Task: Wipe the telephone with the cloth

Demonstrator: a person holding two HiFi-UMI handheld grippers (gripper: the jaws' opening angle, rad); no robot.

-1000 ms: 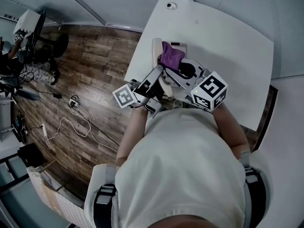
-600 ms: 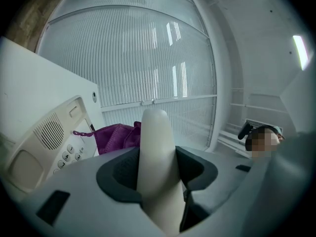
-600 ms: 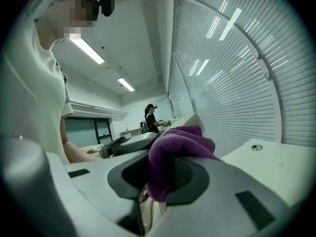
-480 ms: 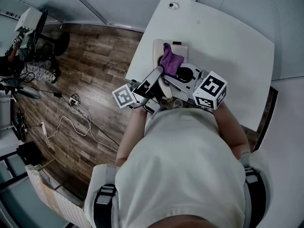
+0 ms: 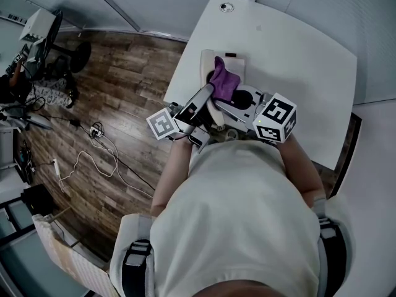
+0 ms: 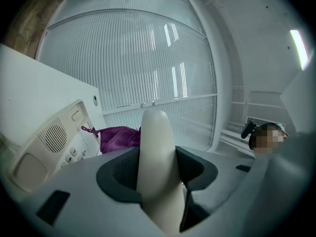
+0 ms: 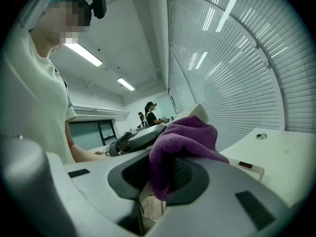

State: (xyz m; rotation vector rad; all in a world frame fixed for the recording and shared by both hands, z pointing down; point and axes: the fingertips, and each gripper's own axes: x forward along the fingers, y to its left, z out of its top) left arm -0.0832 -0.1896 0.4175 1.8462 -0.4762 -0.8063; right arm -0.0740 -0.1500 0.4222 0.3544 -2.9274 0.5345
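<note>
Hold handset (image 6: 154, 127), clamped in left gripper (image 6: 156, 168), steady; rub cloth (image 7: 186, 136), pinched in right gripper (image 7: 167, 177), lengthwise along it.

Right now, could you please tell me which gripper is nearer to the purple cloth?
Right. The right gripper is clamped on the cloth itself; the left gripper holds the handset beside the cloth.

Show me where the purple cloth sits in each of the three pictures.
Head view: upper centre, purple cloth at the telephone.
Left gripper view: left of centre, behind the held handset.
Right gripper view: centre, in the right gripper jaws.
Shared landmark: the cream telephone, seen in all three.
</note>
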